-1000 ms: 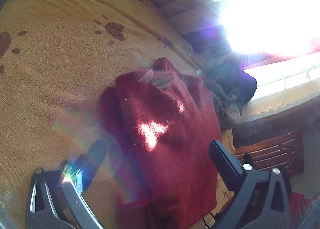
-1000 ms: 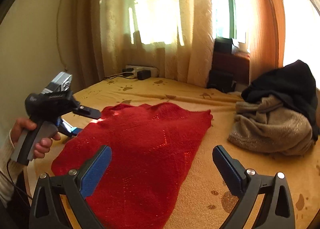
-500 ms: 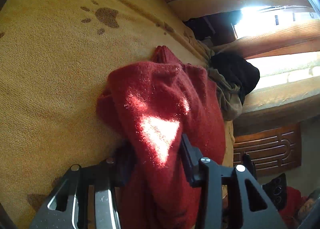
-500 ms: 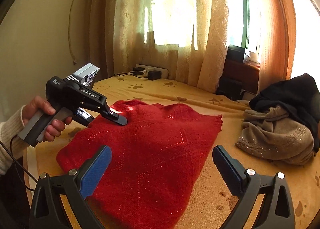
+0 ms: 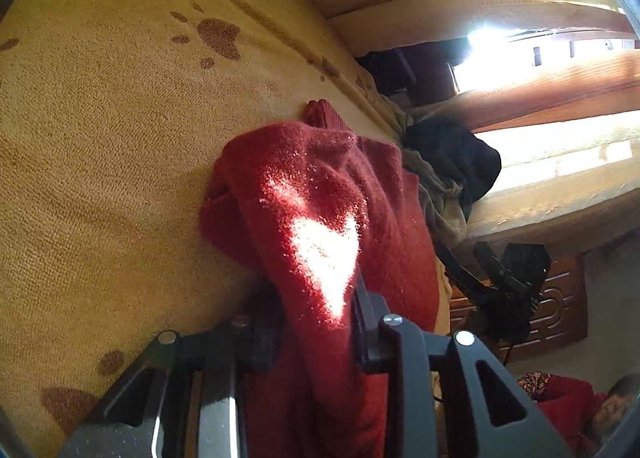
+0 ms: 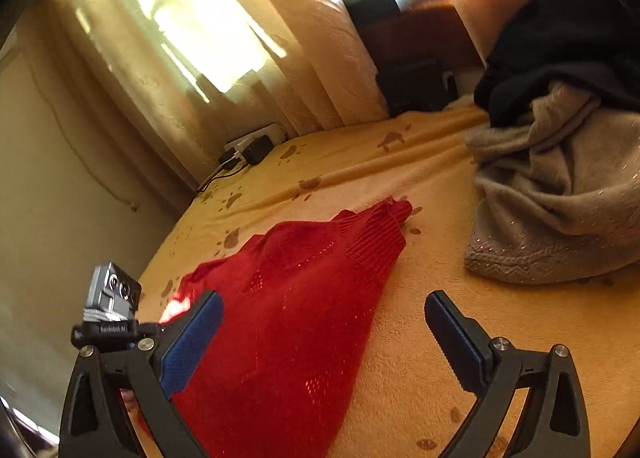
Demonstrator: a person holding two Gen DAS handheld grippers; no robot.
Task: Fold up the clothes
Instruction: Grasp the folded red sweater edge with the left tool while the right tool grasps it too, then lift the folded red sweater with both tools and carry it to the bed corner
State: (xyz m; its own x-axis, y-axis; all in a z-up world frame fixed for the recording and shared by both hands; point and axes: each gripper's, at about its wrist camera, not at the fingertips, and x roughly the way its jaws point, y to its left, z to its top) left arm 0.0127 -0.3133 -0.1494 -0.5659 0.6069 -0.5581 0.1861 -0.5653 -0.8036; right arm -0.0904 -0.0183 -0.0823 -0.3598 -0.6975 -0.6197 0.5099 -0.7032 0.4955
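Observation:
A red knit sweater [image 5: 320, 177] lies on a yellow bedspread [image 5: 100, 137] with brown paw prints. My left gripper [image 5: 316, 298] is closing on a bunched fold of it, and both pads press the fabric, which rises in a sunlit hump ahead of the fingers. In the right wrist view the sweater [image 6: 292, 298] spreads toward a ribbed end. My right gripper [image 6: 320, 338] stands open just above it, left finger over the red knit, right finger over bare bedspread [image 6: 400, 398]. The left gripper's camera housing [image 6: 114, 292] shows at the sweater's left edge. The right gripper [image 5: 460, 248] also appears beyond the sweater.
A heap of beige and black clothes [image 6: 552, 197] sits on the bed to the right, also seen as the clothes heap [image 5: 448, 161] behind the sweater. A power strip [image 6: 256, 145] with cables lies by the curtains [image 6: 240, 37]. A carved wooden panel [image 5: 560, 318] stands past the bed's edge.
My left gripper went from wide open to clamped on a gathered fold of the sweater. My right gripper rolled and swung in closer over the sweater, staying open.

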